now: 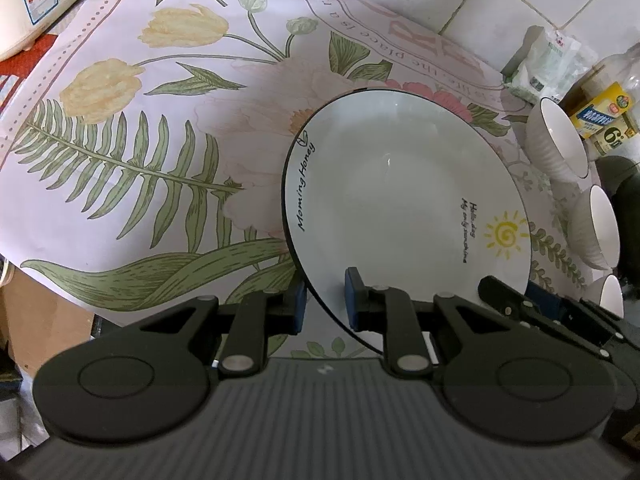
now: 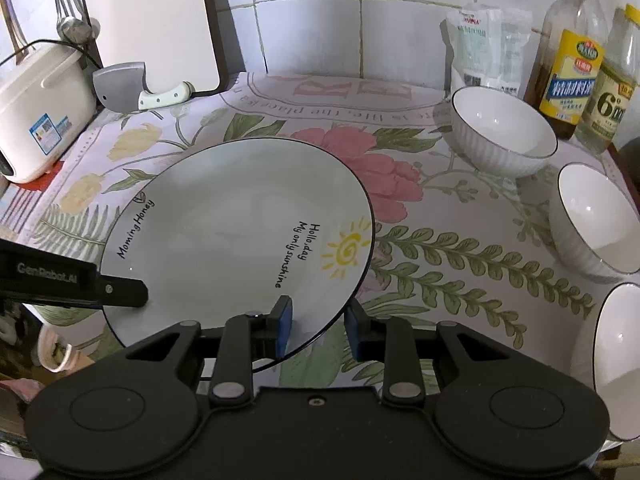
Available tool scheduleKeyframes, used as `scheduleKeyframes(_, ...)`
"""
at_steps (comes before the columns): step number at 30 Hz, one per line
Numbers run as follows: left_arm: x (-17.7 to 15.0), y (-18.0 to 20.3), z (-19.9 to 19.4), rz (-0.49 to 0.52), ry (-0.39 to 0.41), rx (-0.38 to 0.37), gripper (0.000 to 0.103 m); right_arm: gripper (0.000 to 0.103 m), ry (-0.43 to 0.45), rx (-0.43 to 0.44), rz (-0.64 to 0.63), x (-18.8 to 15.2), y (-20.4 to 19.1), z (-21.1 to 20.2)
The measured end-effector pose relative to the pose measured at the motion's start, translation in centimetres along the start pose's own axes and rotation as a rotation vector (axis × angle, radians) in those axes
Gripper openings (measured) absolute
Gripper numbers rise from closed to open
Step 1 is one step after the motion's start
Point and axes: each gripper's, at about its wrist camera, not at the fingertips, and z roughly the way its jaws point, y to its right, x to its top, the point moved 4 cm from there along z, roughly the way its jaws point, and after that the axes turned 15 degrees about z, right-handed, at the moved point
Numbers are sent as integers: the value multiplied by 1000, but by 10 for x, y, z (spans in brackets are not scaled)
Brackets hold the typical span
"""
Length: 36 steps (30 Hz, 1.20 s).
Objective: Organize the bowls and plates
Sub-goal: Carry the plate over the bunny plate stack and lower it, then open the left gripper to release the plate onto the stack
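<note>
A white plate [image 1: 404, 184] with a thin black rim, a yellow sun and "Morning Honey" lettering is held above the floral tablecloth. My left gripper [image 1: 325, 300] is shut on its near-left rim. My right gripper [image 2: 318, 328] is shut on its near-right rim [image 2: 240, 232]. The left gripper's finger shows in the right wrist view [image 2: 120, 292]; the right gripper shows in the left wrist view [image 1: 520, 304]. Three white ribbed bowls stand at the right: [image 2: 500, 132], [image 2: 596, 220], [image 2: 616, 360].
A rice cooker [image 2: 36, 116] stands at the far left. A cleaver [image 2: 128, 88] and a white cutting board [image 2: 148, 20] lean at the back wall. A bag [image 2: 486, 48] and two bottles [image 2: 568, 56] stand at the back right corner.
</note>
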Motion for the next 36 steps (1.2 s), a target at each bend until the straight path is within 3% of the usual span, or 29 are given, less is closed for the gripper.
scheduleKeyframes(6, 0, 4, -3, 12, 4, 25, 19, 36, 39, 6, -18, -1, 2, 1)
scheduleKeyframes(12, -2, 12, -22, 57, 13, 29, 23, 36, 95, 31, -40, 4, 8, -29)
scheduleKeyframes(18, -3, 33, -57, 127, 47, 32, 40, 41, 106, 92, -38, 12, 17, -69)
scheduleKeyframes(21, -6, 45, -78, 163, 70, 27, 43, 46, 120, 115, -35, 14, 22, -89)
scheduleKeyframes(28, -15, 69, -119, 224, 116, 32, 66, 63, 165, 143, -53, 12, 33, -132)
scheduleKeyframes(32, -22, 82, -135, 263, 124, 44, 72, 72, 195, 153, -85, 8, 36, -157)
scheduleKeyframes(36, -29, 94, -149, 275, 141, 56, 79, 73, 215, 163, -131, 3, 38, -180)
